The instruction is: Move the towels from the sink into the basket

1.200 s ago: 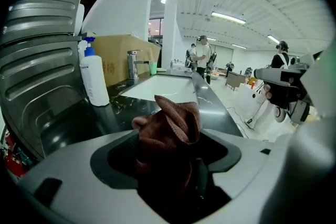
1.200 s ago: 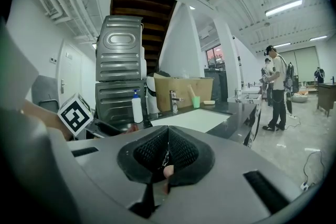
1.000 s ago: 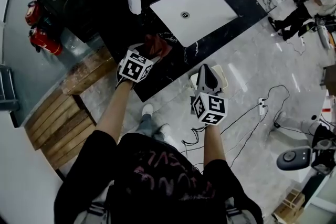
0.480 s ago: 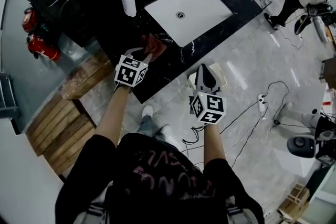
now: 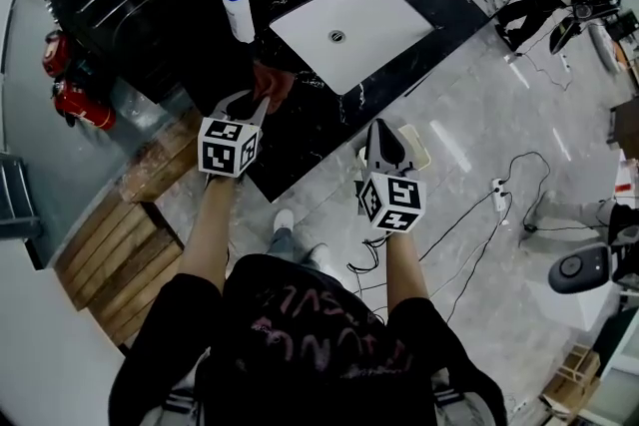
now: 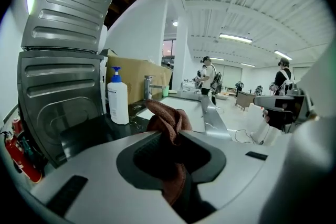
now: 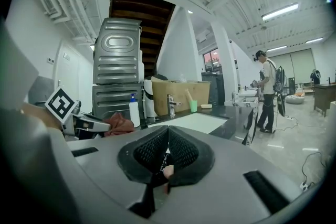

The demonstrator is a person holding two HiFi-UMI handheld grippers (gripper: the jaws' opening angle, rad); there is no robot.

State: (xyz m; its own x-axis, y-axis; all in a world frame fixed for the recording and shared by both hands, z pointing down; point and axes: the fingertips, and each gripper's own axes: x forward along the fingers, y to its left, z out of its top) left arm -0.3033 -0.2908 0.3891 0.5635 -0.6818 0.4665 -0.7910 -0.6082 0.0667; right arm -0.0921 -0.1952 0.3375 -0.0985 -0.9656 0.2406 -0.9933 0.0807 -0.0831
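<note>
L gripper (image 5: 258,103) angled down over black counter (image 5: 319,120), jaws just closing on brown towel (image 5: 272,80); R gripper (image 5: 383,133) near-level, jaws together, empty; white sink (image 5: 374,30) far side.

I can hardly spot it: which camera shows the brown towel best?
The left gripper view: the towel fills the middle, held in the left tool, whose jaws have just been closing. The head view shows a reddish bunch; the right gripper view, a small lump at left.

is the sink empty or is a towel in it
Empty: the sink shows only its drain; the left gripper has just been closing on the brown towel.
</note>
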